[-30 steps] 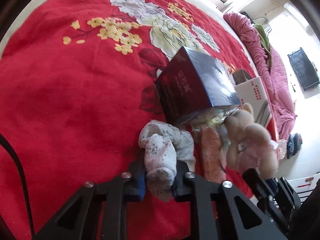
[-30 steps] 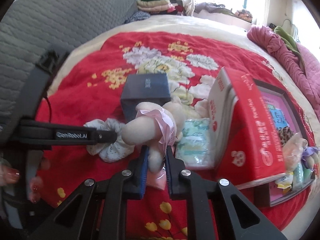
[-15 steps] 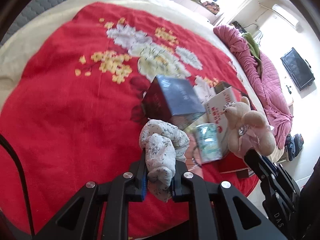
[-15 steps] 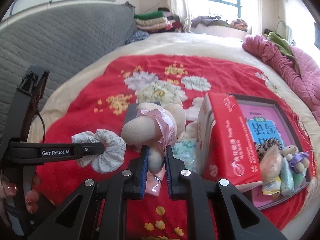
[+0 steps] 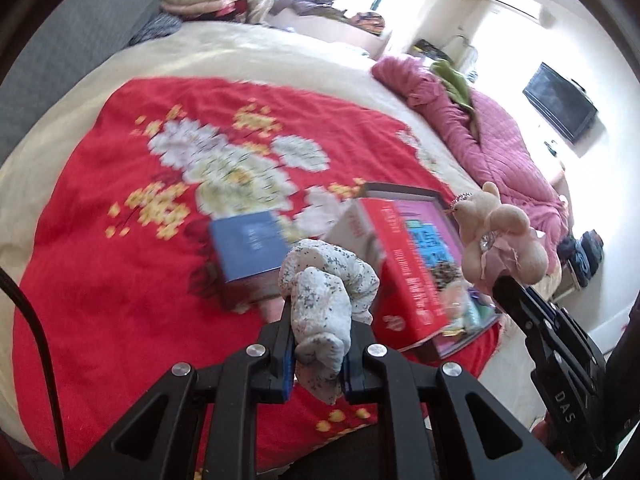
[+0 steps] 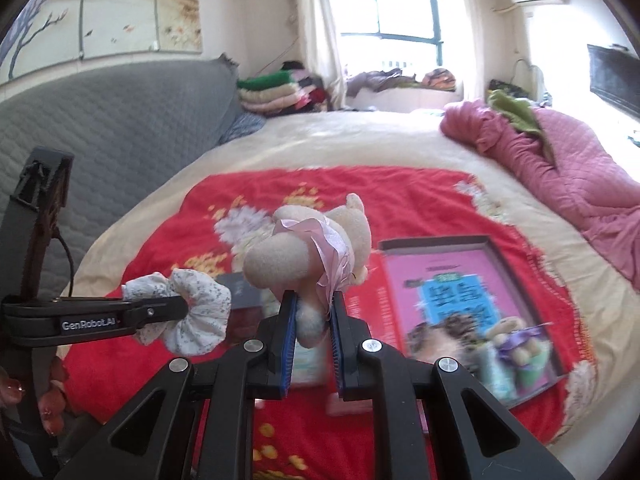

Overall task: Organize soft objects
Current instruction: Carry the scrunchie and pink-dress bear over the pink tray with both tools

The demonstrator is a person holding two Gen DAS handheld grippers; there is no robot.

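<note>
Motion blur smears the flower pattern on the red blanket [image 5: 120, 240], and the blue box [image 5: 250, 246] label can't be read. The scrunchie [image 5: 324, 308] covers part of that box. Items in the open tray [image 6: 516, 344] are too blurry to identify.

We see a cream bed [image 6: 360, 136] spread with a red floral blanket [image 5: 120, 264]. On the blanket lie a blue box [image 5: 250, 246], a red box [image 5: 404, 272] and an open tray [image 6: 472, 280] of small items. A pink quilt [image 6: 560, 168] is heaped along the bed's far side.
</note>
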